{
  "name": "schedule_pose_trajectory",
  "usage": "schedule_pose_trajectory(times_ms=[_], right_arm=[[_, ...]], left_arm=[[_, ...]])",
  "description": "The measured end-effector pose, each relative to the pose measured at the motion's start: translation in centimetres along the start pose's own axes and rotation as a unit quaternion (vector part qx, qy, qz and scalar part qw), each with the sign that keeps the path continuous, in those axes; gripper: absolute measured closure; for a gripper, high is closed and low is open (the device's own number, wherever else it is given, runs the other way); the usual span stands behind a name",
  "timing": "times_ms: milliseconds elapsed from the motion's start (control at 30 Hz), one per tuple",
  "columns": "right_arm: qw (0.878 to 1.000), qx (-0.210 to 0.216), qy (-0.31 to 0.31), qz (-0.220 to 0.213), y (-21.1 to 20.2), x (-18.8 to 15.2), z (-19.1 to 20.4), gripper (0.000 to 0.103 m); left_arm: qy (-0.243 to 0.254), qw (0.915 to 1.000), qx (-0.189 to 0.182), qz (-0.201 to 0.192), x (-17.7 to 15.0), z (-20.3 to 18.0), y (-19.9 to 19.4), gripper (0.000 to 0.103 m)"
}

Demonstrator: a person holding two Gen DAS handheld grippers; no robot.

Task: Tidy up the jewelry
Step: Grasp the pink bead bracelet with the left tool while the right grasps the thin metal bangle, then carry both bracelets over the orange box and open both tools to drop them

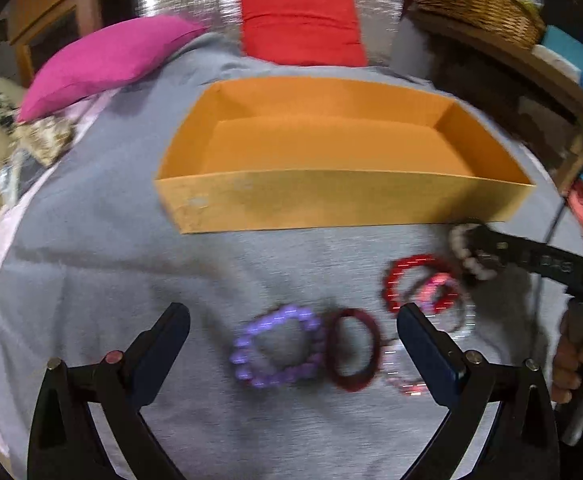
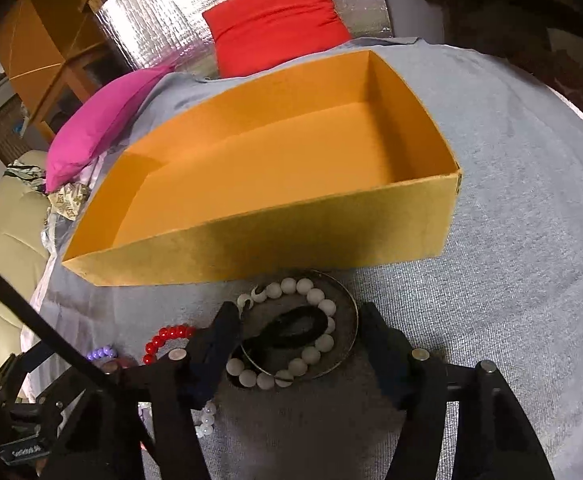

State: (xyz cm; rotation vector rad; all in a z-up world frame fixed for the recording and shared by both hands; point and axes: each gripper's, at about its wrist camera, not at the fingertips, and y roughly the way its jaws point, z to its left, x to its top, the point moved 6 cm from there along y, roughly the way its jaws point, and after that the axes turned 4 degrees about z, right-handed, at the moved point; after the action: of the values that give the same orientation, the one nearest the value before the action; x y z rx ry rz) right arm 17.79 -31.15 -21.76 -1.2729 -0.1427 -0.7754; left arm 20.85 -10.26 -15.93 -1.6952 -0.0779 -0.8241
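Your right tongs [image 2: 299, 340] are spread around the white bead bracelet [image 2: 315, 336] just before the orange box [image 2: 251, 248] on the grey cloth [image 2: 511, 240]; your left tongs [image 1: 291, 332] hover spread above the purple bracelet [image 1: 279, 346]

Backdrop: silver foil sheet [image 2: 163, 28] | furniture: wooden cabinet [image 2: 47, 36] — cream sofa [image 2: 7, 240] | shelf: wicker basket [image 1: 479, 0]

A grey cloth [image 2: 511, 208] covers the supporting surface. Directly on it rest an open orange box [image 2: 251, 240], a white bead bracelet [image 2: 315, 296], a red bead bracelet [image 1: 407, 268], a purple bead bracelet [image 1: 279, 348] and a dark red ring [image 1: 351, 350]. A pink cushion [image 1: 107, 56] and a red cushion [image 1: 299, 24] lie at its far edge.
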Motion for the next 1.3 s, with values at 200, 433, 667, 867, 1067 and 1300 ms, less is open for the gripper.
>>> schedule_pose_trajectory(times_ms=[200, 433, 667, 867, 1067, 1300], right_arm=[[1.000, 0.019, -0.007, 0.003, -0.8, -0.6, -0.6, 0.039], [0.999, 0.042, -0.016, 0.011, -1.9, -1.3, -1.2, 0.039], [0.998, 0.059, -0.014, 0.007, -3.0, -1.3, -1.8, 0.039], [0.997, 0.070, -0.007, -0.001, -3.7, -1.0, -1.9, 0.039], [0.997, 0.078, -0.006, -0.010, -4.3, -0.9, -1.9, 0.039], [0.996, 0.089, -0.015, -0.025, -4.9, -0.6, -1.0, 0.039]], left_arm=[[0.045, 0.9963, -0.072, 0.015, 0.2, -3.6, 1.0, 0.031], [0.082, 0.9863, -0.135, 0.049, 0.4, -7.8, 2.8, 0.065], [0.082, 0.9782, -0.178, 0.068, 0.3, -9.3, 4.2, 0.092], [0.094, 0.9770, -0.183, 0.057, 0.4, -9.4, 4.1, 0.095], [0.101, 0.9748, -0.197, 0.028, 0.4, -9.7, 1.7, 0.096], [0.099, 0.9745, -0.201, -0.009, 0.8, -8.2, -1.3, 0.096]])
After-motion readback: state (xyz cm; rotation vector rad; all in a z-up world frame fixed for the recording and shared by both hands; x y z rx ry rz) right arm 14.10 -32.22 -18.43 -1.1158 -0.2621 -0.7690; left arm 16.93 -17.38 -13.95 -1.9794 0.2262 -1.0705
